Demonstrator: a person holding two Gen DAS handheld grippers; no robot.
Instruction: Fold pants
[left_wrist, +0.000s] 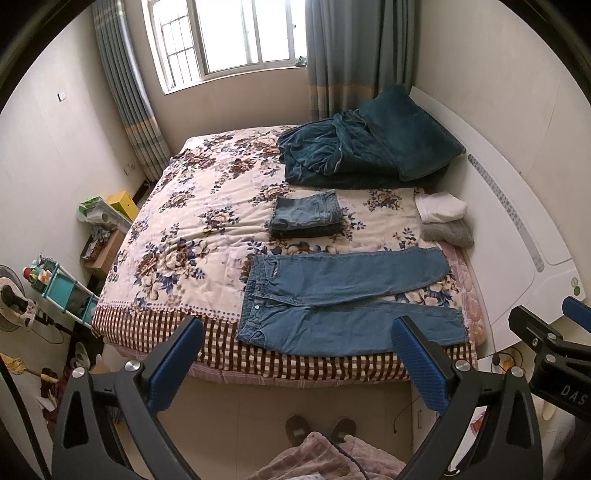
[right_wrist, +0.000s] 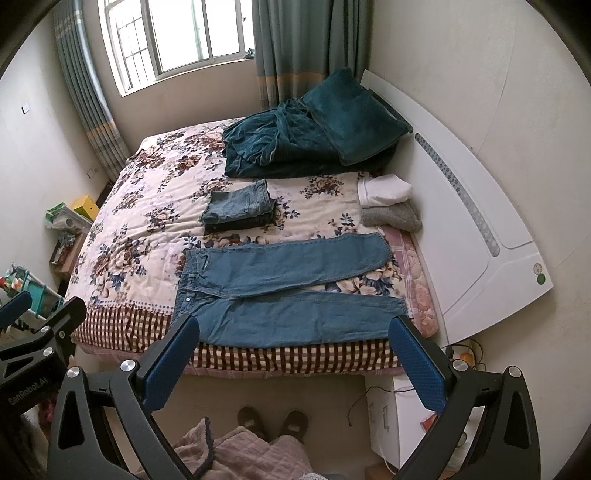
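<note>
Jeans (left_wrist: 332, 302) lie flat along the bed's (left_wrist: 177, 221) near edge, long axis parallel to it, waistband left and legs pointing right toward the headboard (left_wrist: 517, 236). Both hand-held grippers, left (left_wrist: 295, 362) and right (right_wrist: 295, 358), hang spread and empty just before that edge, jeans beyond their fingertips. Folded jeans (left_wrist: 306, 214) sit farther back; the bed's left half lies open.

Both grippers: black frames w/ silver screws, blue textured pads (left_wrist: 177, 363). Right gripper (left_wrist: 554, 345) marked "DAS", left gripper (right_wrist: 37, 347) "GenRobot.AI". Person: dark slippers (right_wrist: 273, 421), pinkish quilted garment (right_wrist: 240, 458), maybe a robe.
</note>
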